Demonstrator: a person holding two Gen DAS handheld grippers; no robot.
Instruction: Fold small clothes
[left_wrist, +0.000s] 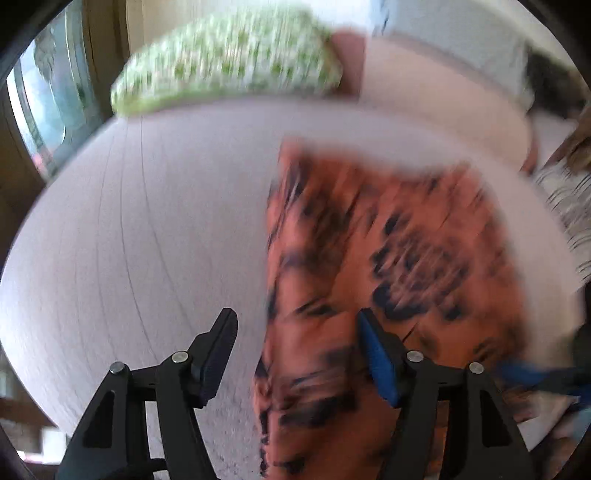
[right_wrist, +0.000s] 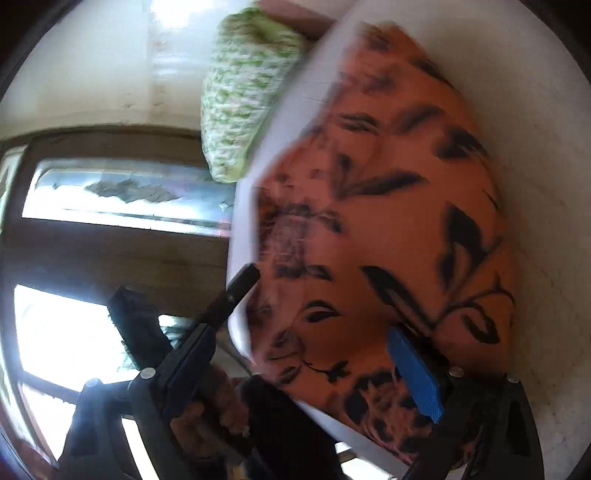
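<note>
An orange cloth with a black floral print (left_wrist: 388, 266) lies flat on a pale pink bed cover (left_wrist: 147, 229); the view is blurred by motion. My left gripper (left_wrist: 295, 332) is open above the cloth's left edge, nothing between its fingers. In the right wrist view the same cloth (right_wrist: 388, 206) fills the middle, on the bed (right_wrist: 535, 184). My right gripper (right_wrist: 325, 310) is open over the cloth near the bed's edge, holding nothing. The left gripper (right_wrist: 147, 332) and the hand holding it show at the lower left of that view.
A green and white patterned pillow (left_wrist: 229, 59) lies at the head of the bed, also in the right wrist view (right_wrist: 243, 99). A striped fabric (left_wrist: 569, 210) sits at the right edge. A window (left_wrist: 40, 107) and wooden frame stand beyond the bed.
</note>
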